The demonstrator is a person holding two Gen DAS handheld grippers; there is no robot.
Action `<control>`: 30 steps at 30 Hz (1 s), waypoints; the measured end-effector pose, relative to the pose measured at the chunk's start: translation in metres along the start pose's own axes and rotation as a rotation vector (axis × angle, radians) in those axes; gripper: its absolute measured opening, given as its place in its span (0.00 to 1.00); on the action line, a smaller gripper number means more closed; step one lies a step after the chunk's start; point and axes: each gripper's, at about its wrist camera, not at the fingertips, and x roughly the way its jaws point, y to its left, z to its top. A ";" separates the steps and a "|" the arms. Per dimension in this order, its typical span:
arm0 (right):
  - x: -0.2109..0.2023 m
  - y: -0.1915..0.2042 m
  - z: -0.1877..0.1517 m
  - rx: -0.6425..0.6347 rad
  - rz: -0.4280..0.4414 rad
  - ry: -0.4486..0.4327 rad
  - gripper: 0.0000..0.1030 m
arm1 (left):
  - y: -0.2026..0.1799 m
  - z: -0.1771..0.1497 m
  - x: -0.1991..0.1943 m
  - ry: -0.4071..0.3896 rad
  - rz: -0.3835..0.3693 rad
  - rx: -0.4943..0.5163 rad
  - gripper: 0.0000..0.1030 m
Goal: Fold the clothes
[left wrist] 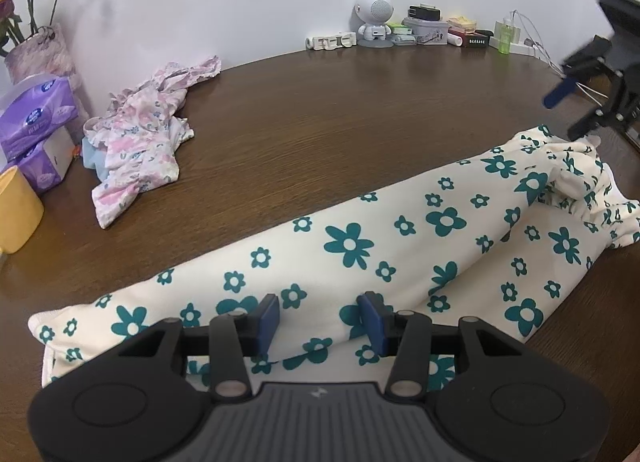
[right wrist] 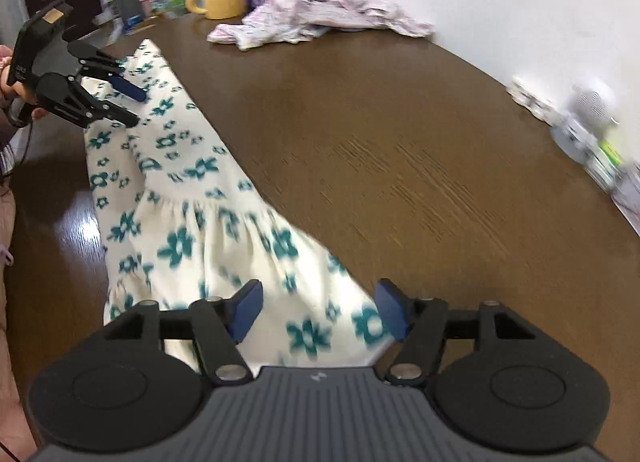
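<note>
A cream garment with teal flowers (left wrist: pixel 360 254) lies folded lengthwise into a long strip on the brown table (left wrist: pixel 320 113). My left gripper (left wrist: pixel 318 320) is open and hovers over the strip near its narrow end. My right gripper (right wrist: pixel 320 312) is open over the wide gathered end of the same garment (right wrist: pixel 192 229). The right gripper also shows in the left wrist view (left wrist: pixel 576 109), at the far end of the strip. The left gripper shows in the right wrist view (right wrist: pixel 134 103), above the far end.
A crumpled pink floral garment (left wrist: pixel 140 141) lies at the back left of the table. Purple tissue packs (left wrist: pixel 36 121), a yellow mug (left wrist: pixel 16 209) and a vase (left wrist: pixel 40 49) stand beside it. A small white robot figure (left wrist: pixel 374 19), boxes and bottles line the wall.
</note>
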 end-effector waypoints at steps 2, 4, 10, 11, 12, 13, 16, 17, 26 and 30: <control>0.012 -0.002 0.012 -0.005 0.056 0.008 0.62 | 0.000 0.000 0.000 -0.001 0.001 -0.005 0.44; 0.027 -0.004 0.023 -0.009 0.118 0.025 0.63 | 0.001 -0.001 0.000 -0.001 -0.001 -0.013 0.44; 0.057 -0.003 0.028 -0.045 0.177 0.114 0.60 | 0.003 -0.001 0.000 -0.004 -0.010 -0.025 0.44; 0.058 -0.001 0.026 -0.049 0.179 0.119 0.57 | 0.004 -0.002 0.000 -0.004 -0.012 -0.028 0.45; 0.054 -0.002 0.022 -0.044 0.174 0.116 0.43 | 0.005 -0.002 0.000 -0.005 -0.015 -0.032 0.45; 0.050 -0.004 0.018 -0.026 0.173 0.118 0.20 | 0.005 -0.002 0.000 -0.005 -0.018 -0.036 0.45; 0.039 -0.008 0.005 0.008 0.161 0.122 0.08 | 0.006 -0.002 0.001 -0.005 -0.018 -0.043 0.45; 0.035 -0.007 0.000 0.006 0.153 0.123 0.08 | 0.006 -0.002 0.001 -0.005 -0.017 -0.044 0.45; 0.007 -0.005 -0.031 0.051 0.075 0.123 0.19 | 0.009 -0.004 0.001 -0.015 -0.025 -0.056 0.46; -0.025 -0.004 -0.039 0.082 0.043 0.074 0.59 | 0.009 -0.004 0.001 -0.018 -0.025 -0.056 0.46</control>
